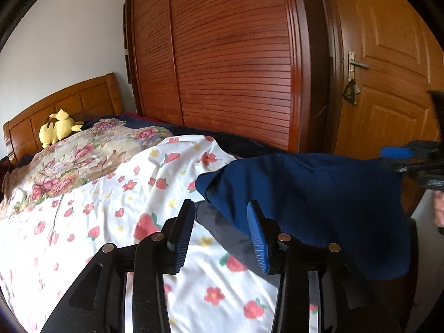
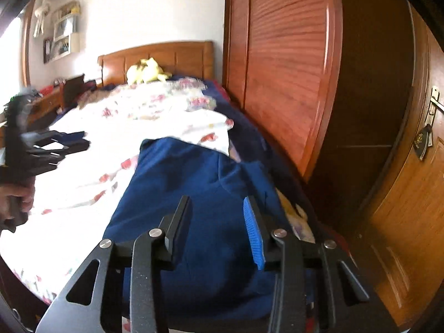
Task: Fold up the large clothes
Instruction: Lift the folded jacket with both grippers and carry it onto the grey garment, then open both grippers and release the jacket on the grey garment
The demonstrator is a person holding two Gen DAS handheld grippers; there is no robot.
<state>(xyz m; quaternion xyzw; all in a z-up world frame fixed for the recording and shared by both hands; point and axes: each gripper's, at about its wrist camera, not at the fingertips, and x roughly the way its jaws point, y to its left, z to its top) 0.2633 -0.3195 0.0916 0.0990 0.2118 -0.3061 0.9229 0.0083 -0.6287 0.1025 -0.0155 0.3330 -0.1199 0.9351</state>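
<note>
1. Currently, the navy garment lies bunched near the bed edge.
2. Left gripper and right gripper: jaws spread, holding nothing.
3. Fabric looks soft and limp; pinch hem corners.

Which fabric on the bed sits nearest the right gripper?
The plain navy garment, right under the open right gripper. The strawberry-print sheet lies to its left; the floral quilt is up by the headboard.

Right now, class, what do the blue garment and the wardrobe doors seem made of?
Blue garment: soft matte woven or knit cloth, probably; it drapes and creases. Wardrobe doors: reddish wood or veneer with a gloss finish, slatted, with highlights along the frame.
</note>
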